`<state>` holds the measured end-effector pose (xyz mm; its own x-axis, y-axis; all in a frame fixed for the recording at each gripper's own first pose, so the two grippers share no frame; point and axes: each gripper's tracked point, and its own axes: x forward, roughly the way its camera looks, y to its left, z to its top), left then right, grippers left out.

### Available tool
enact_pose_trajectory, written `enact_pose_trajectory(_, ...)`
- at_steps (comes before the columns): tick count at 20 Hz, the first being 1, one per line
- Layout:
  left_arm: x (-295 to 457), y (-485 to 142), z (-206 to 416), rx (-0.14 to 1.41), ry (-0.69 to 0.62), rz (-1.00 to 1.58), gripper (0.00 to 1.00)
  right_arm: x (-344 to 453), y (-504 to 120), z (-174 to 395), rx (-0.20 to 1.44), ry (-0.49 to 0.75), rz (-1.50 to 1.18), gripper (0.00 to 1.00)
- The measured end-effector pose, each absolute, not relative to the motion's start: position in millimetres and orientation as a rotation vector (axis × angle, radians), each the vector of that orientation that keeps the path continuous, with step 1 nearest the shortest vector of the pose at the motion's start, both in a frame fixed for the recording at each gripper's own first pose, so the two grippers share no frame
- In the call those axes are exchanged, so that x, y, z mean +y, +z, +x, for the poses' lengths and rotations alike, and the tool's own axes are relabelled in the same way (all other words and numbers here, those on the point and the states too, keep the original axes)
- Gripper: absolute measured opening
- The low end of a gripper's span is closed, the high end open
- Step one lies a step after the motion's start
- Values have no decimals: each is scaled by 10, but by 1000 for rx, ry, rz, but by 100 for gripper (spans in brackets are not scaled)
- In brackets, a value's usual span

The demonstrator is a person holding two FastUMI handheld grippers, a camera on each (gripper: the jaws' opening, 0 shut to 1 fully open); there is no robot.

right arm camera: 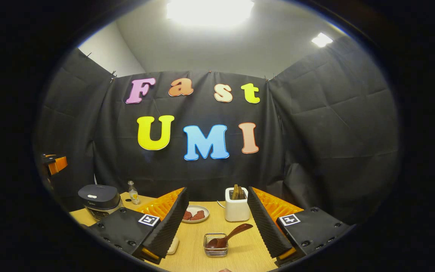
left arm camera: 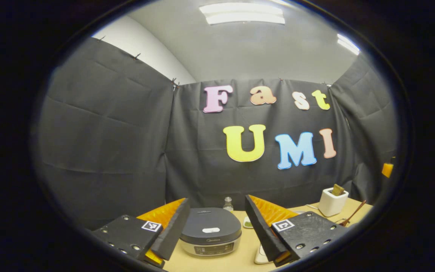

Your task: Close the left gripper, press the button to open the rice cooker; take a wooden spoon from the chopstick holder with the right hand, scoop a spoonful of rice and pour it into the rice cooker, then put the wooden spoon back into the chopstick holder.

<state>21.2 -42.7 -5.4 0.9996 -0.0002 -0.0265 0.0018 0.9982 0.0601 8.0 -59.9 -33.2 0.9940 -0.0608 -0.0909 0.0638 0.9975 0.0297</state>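
Observation:
The rice cooker [left arm camera: 210,231] stands on the wooden table with its dark lid down and a white button [left arm camera: 210,229] on top. It lies ahead of my left gripper [left arm camera: 216,202], whose fingers are spread wide and hold nothing. In the right gripper view the cooker [right arm camera: 99,200] is at far left. My right gripper [right arm camera: 217,192] is open and empty above the table. Ahead of it stands the white chopstick holder [right arm camera: 237,207] with wooden pieces in it. Nearer, a brown wooden spoon [right arm camera: 229,234] rests with its bowl in a small wire-rimmed box [right arm camera: 216,247].
A small bottle [right arm camera: 133,194] stands behind the cooker. A plate with red pieces [right arm camera: 195,214] lies left of the holder. A flat white object [left arm camera: 261,255] sits near the table's front. An orange part of the other gripper [right arm camera: 55,164] hangs at far left. Black cloth walls enclose the table.

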Motion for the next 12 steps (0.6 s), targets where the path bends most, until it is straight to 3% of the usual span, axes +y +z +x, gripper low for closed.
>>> enact_pose_trajectory(1,-434,-43,213,27,5,62,87,-618,-334,75,90,-59,35,99)
enact_pose_trajectory(10,-528,-10,136,23,69,66,6,-801,-437,58,94,-1,41,99)
enact_pose_trajectory(12,-542,-74,156,42,56,49,5,-802,-494,44,102,20,35,99)
